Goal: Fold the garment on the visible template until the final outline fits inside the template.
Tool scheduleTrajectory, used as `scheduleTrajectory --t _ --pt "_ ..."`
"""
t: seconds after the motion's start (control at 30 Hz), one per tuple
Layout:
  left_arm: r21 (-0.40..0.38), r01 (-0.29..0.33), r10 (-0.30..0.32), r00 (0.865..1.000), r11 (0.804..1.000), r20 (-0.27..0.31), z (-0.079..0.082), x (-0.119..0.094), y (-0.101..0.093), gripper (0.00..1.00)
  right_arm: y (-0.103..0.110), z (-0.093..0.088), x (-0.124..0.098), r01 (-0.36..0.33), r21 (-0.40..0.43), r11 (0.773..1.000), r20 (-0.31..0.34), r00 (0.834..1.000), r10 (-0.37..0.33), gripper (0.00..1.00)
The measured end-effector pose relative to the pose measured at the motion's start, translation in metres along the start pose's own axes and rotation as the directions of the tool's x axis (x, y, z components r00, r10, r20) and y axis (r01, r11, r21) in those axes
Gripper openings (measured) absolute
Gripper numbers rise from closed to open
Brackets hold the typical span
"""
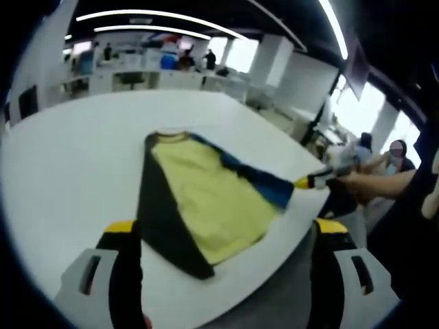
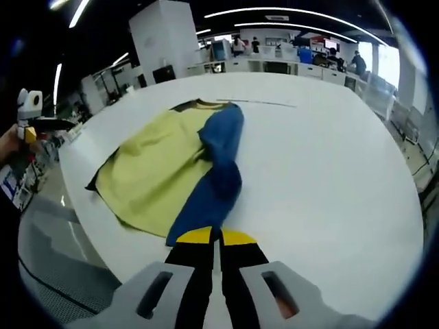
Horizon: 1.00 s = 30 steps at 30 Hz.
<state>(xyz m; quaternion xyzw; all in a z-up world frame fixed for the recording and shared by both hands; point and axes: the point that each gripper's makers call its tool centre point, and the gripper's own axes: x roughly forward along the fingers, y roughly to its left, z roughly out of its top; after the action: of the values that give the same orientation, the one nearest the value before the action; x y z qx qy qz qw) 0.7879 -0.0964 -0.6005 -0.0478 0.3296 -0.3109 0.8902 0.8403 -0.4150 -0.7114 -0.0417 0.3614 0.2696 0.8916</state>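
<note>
A yellow garment [image 1: 212, 199] with a dark side panel and a blue sleeve [image 1: 267, 181] lies flat on the white table [image 1: 68, 151], collar at the far end. My left gripper [image 1: 228, 227] hovers over the garment's near hem, jaws wide open with nothing between them. My right gripper [image 1: 305, 181] comes in from the right, pinching the sleeve's tip. In the right gripper view, the right gripper [image 2: 216, 236] is shut on the end of the blue sleeve [image 2: 219, 157], which lies draped across the yellow garment [image 2: 151, 171]. The left gripper [image 2: 34, 127] shows at the far left, held in a hand.
A thin dark line [image 2: 260, 103] runs across the table [image 2: 329, 157] just beyond the collar. The table's curved edge [image 2: 82, 226] is close to the garment's hem, with grey floor below. A person's arm [image 1: 377, 184] reaches in at the right. Desks and people fill the background.
</note>
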Motion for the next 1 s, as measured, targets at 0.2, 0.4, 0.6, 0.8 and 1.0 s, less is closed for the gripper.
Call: scheduleTrajectory --t 0.2,0.4,0.6,0.8,1.0 --pt "0.000 0.000 0.000 1.000 1.000 -0.001 0.000 0.000 0.001 0.99 -0.020 0.018 -0.013 0.037 -0.011 0.999 0.030 0.999 -0.036 0.03" --pt "0.002 0.002 -0.002 1.000 1.000 -0.005 0.001 0.001 0.001 0.99 -0.044 0.033 -0.021 0.072 -0.043 0.996 0.039 0.997 -0.071 0.03" --pt "0.001 0.000 0.000 1.000 1.000 -0.004 0.001 0.001 0.001 0.99 -0.063 0.047 -0.028 0.104 -0.109 0.989 0.035 0.994 -0.101 0.03" --pt "-0.002 -0.004 0.004 1.000 1.000 -0.005 0.001 0.002 0.002 0.99 -0.085 0.058 -0.031 0.125 -0.174 0.977 0.022 0.992 -0.123 0.03" --pt "-0.004 -0.006 0.006 1.000 1.000 -0.009 -0.001 0.002 0.002 0.99 -0.101 0.066 -0.031 0.143 -0.225 0.964 0.011 0.990 -0.144 0.03"
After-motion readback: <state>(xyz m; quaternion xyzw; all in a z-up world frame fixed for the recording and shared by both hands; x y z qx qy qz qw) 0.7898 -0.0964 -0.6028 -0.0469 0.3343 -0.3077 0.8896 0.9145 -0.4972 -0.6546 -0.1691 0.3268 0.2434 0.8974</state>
